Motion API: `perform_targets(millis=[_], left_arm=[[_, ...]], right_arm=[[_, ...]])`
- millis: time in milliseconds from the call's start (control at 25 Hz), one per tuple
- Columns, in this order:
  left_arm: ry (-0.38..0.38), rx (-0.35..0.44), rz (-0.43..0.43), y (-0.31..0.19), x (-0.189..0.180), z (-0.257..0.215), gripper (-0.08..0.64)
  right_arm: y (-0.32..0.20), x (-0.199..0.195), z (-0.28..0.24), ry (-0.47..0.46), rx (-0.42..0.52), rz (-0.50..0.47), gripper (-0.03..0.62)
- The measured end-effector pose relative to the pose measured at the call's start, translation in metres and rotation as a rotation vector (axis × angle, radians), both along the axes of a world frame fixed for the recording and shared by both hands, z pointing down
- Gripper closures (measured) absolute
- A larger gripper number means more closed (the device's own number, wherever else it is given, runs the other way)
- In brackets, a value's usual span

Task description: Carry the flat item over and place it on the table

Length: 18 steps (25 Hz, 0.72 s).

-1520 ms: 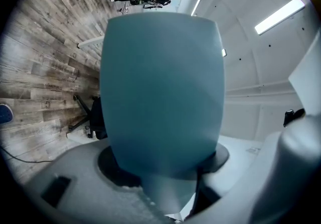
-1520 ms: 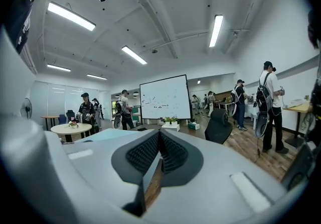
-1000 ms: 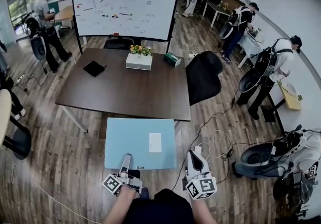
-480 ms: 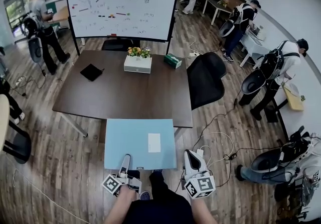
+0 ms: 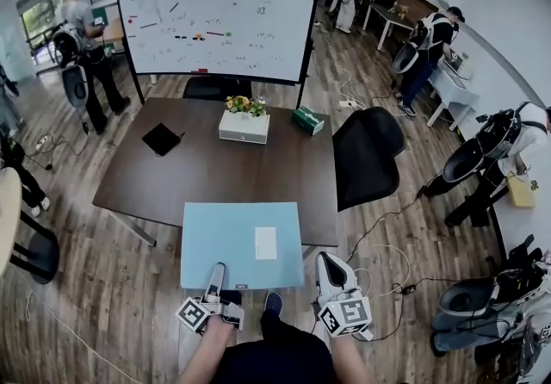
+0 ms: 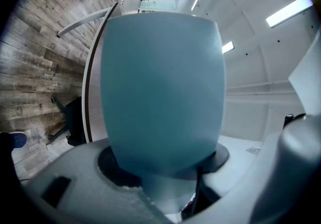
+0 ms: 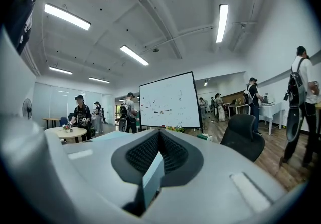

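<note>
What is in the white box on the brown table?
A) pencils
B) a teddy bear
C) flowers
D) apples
C: yellow and orange flowers with green leaves stick up out of the white box, which stands on the brown table.

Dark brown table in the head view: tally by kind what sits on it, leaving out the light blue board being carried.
Black flat square item: 1
White rectangular planter box with yellow and orange flowers: 1
Green tissue box: 1
Total: 3
Left out as asked: light blue flat board.
</note>
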<state>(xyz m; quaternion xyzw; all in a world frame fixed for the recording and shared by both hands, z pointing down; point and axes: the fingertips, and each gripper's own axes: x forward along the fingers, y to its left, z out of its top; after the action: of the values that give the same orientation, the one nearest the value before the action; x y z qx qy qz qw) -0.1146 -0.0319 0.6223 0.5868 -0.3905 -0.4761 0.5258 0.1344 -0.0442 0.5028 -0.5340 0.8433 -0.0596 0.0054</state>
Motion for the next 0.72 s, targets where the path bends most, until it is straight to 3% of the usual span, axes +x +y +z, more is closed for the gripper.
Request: perform_targets(millis=[720], left_arm=[[0.006,-0.018,-0.086,-0.141,0.027,0.009,0.301]], right_arm=[[-0.166,0.020,0.009,0.001,-0.016,-0.111,0.580]])
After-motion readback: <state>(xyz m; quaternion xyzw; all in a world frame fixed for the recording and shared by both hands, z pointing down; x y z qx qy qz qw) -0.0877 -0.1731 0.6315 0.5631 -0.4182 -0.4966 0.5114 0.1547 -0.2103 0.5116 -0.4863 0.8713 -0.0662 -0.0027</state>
